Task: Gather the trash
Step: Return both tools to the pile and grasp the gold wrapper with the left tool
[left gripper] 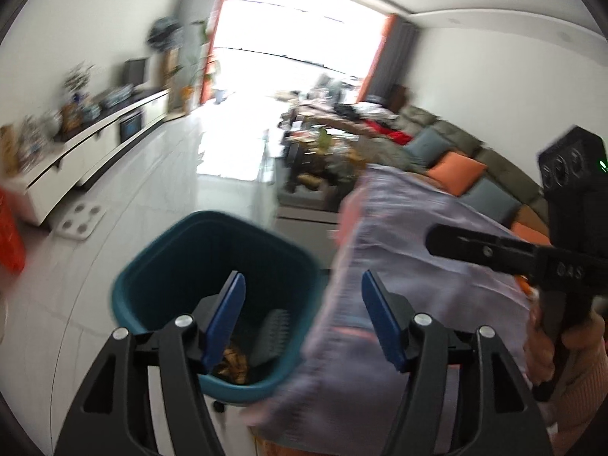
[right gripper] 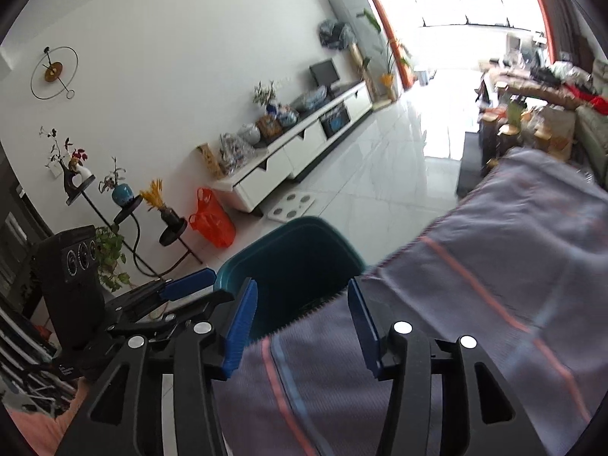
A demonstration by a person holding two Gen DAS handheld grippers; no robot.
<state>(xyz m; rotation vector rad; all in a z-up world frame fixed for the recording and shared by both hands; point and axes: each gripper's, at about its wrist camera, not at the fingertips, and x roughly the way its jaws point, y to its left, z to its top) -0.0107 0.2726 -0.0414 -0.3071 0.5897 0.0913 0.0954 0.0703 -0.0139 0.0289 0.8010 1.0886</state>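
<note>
Both grippers, left gripper (left gripper: 304, 315) and right gripper (right gripper: 302, 323), are sitting with jaws apart, gripping nothing, over the teal bin (left gripper: 159, 266) beside the cloth-covered table (right gripper: 494, 266); bin's contents are looking light and crumply, so pinch mid-body.

Both tools (left gripper: 302, 317) (right gripper: 302, 321) spread wide

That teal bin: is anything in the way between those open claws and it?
Partly. A grey striped cloth drapes over the near right edge of the teal bin, lying between the right gripper and the opening. The left gripper looks straight in, where some trash lies.
</note>
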